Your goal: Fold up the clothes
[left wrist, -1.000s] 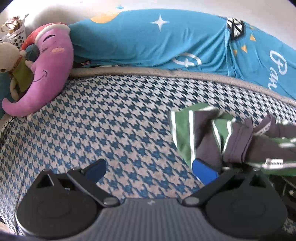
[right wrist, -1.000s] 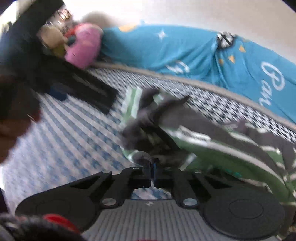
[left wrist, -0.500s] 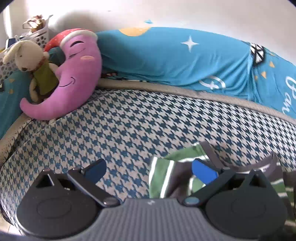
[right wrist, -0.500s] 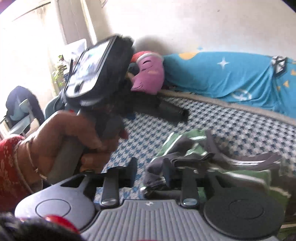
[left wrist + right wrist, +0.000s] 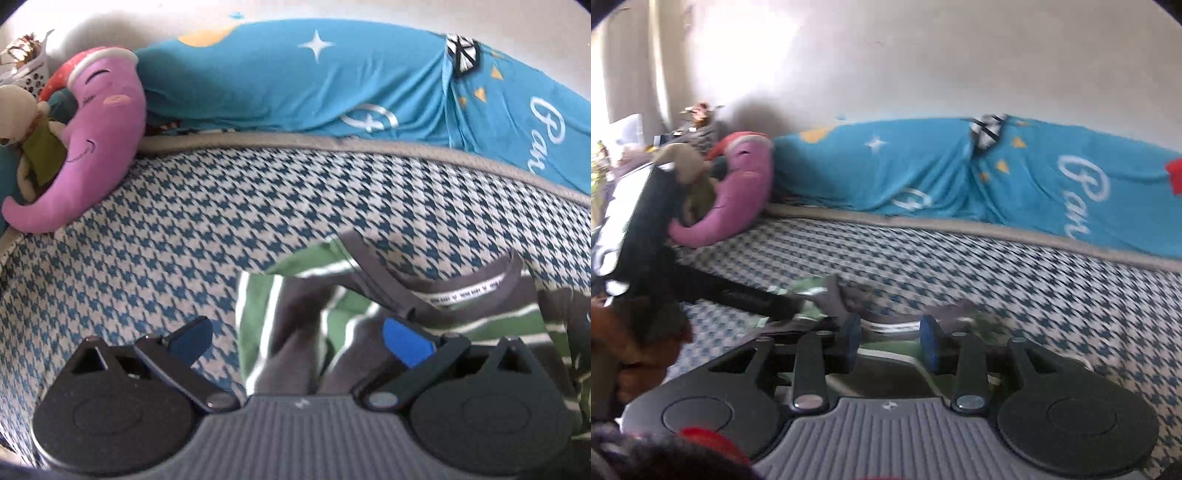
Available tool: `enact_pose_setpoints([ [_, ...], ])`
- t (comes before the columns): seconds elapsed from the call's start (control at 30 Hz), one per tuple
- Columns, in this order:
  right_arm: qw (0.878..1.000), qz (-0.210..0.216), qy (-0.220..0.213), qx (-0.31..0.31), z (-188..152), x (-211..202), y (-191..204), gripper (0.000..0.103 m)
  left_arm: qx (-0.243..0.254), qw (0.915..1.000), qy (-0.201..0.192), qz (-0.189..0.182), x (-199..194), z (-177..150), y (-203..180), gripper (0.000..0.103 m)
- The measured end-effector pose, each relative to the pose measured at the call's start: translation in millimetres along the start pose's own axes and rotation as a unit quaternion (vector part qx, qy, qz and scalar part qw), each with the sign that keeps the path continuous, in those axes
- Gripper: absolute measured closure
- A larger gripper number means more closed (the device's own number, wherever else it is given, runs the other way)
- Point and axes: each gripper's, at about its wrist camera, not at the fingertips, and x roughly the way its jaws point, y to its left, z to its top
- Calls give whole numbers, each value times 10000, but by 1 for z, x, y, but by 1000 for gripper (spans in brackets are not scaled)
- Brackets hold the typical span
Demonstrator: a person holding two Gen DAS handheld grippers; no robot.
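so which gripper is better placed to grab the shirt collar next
Right. The right gripper is open straddling the grey collar band of the green striped shirt; the left gripper sits over its edge.

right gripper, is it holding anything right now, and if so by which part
Nothing is held. The right gripper is open, its fingers apart just above the striped shirt near its grey collar band.

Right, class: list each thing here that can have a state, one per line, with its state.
Striped shirt: crumpled on the bed, not yet folded.
Left gripper: open, over the shirt.
Right gripper: open, nothing held.
Blue blanket: bunched along the wall.
Moon pillow: leaning upright.
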Motion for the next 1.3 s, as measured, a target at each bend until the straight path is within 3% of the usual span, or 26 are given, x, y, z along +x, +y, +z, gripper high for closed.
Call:
enact_pose_setpoints([
  [0.37,9974,-491,288,450,-2,33,-38,56,-60,9994,324,40,13,1,-5,0],
  [0.67,9949,-546,523,664,-1,67,-37,47,-316,9983,482,-6,16,4,3,0],
  [0.83,9938,-656,673,593,-4,82,-33,48,-343,9983,475,75,20,6,2,0],
  [0.87,9936,-681,717,549,-5,85,-32,54,-313,9984,462,118,21,7,0,0],
  [0.9,9936,-696,735,493,-6,87,-30,72,-271,9985,458,161,22,8,-1,0],
  [0.93,9936,-711,761,428,-7,89,-28,82,-246,9985,462,184,22,9,-1,0],
  [1.0,9935,-766,795,278,-9,91,-25,93,-272,9985,432,177,22,12,1,0],
  [1.13,9957,-771,451,229,-4,83,-25,97,-687,9974,192,-62,15,22,16,0],
  [1.3,9941,-990,-146,421,14,66,-31,97,-949,9954,101,-36,16,30,22,0],
])
